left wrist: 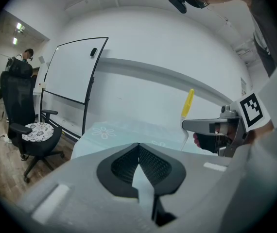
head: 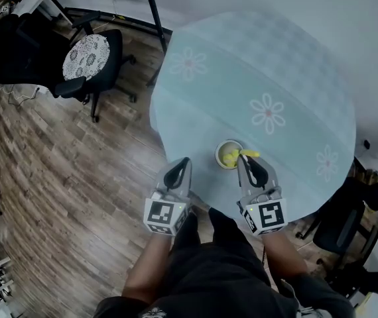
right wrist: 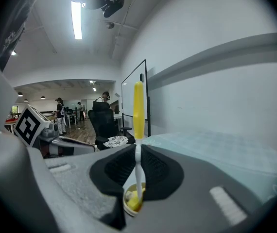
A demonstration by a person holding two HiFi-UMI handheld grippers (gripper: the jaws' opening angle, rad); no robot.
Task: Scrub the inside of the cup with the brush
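Cup point(head: 229, 154) is seen standing on the table point(head: 275, 65), near the edge closest to the person, with yellow showing inside it. Brush point(right wrist: 138, 111) is clamped by its thin white stem between the jaws of the right gripper point(head: 247, 164). The yellow handle is carried out past the jaw tips and the yellow head end is seen down in the cup. Right gripper is held just beside the cup's rim.

Left gripper point(left wrist: 139, 147) is seen with jaws pressed together and nothing between them. It is held to the left of the cup, apart from it, at the table's rim.

Table is covered with a pale teal cloth printed with flowers. An office chair point(head: 86, 57) with a patterned seat is seen on the wooden floor point(head: 56, 177), well apart from the table. A whiteboard point(left wrist: 75, 76) is seen by the wall.
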